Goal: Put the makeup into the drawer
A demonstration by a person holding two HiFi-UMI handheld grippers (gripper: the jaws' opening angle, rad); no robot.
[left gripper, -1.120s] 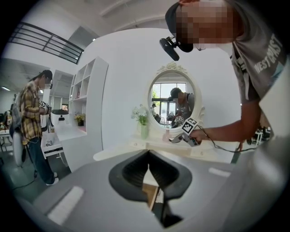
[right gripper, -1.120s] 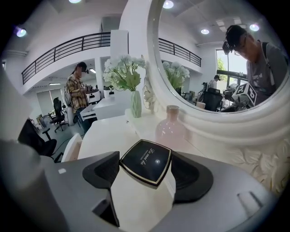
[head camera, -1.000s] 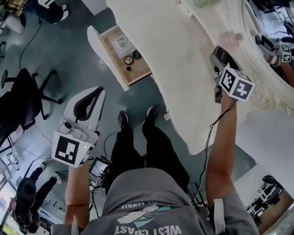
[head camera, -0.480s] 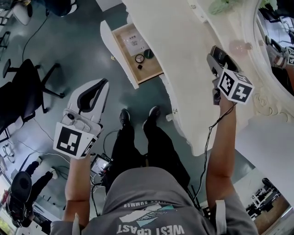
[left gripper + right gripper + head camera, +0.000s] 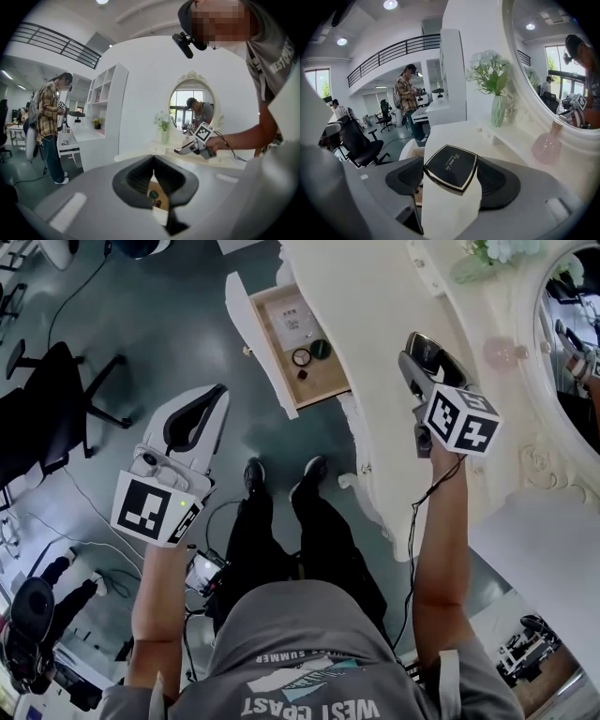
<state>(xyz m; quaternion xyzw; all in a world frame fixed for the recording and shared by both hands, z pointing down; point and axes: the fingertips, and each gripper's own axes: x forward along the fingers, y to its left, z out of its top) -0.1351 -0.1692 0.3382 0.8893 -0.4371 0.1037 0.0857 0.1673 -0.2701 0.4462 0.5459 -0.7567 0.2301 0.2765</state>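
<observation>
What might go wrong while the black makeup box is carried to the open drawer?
The right claw pinches the black square gold-rimmed makeup compact only by its edges, so it might slip out and fall. The open wooden drawer already holds small round items, so the compact might land on them.

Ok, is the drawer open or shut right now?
Open: the drawer is pulled out from the dressing table, its wooden inside exposed with a few small items lying in it.
</observation>
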